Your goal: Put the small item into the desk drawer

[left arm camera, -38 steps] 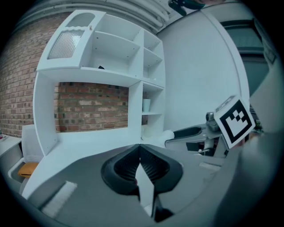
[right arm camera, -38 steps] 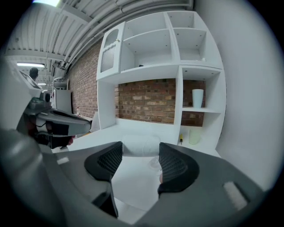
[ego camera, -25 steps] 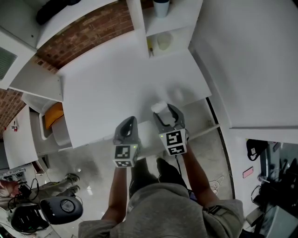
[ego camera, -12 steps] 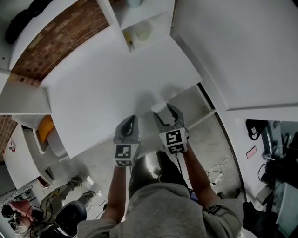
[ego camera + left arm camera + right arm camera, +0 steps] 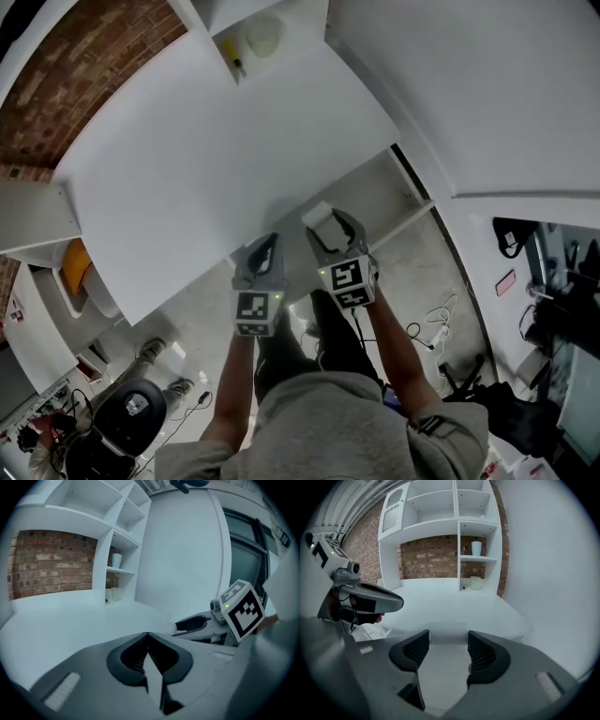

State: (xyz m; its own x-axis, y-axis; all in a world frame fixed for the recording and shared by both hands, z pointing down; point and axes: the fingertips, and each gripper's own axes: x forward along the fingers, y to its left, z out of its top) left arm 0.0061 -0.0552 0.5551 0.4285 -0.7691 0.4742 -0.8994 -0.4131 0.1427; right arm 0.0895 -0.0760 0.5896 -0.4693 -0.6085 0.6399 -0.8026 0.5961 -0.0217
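Gripping the small white box [image 5: 318,217] in the right gripper [image 5: 446,641], jaws set wide and pressing on both its sides. Pinching the left gripper [image 5: 148,639] shut on nothing, just beside the right one. Hanging at the front edge of the white desk [image 5: 187,159], with the box right at that edge.

Looks like the carry step: box in hand, not in any drawer yet (no open drawer to be seen from here). Next, most likely: find the drawer under the desk top, pull it open with the empty left gripper, then lower the box in and let go.

No words or brand names to read anywhere. Only black-and-white square marks on each gripper's cube [image 5: 348,283].
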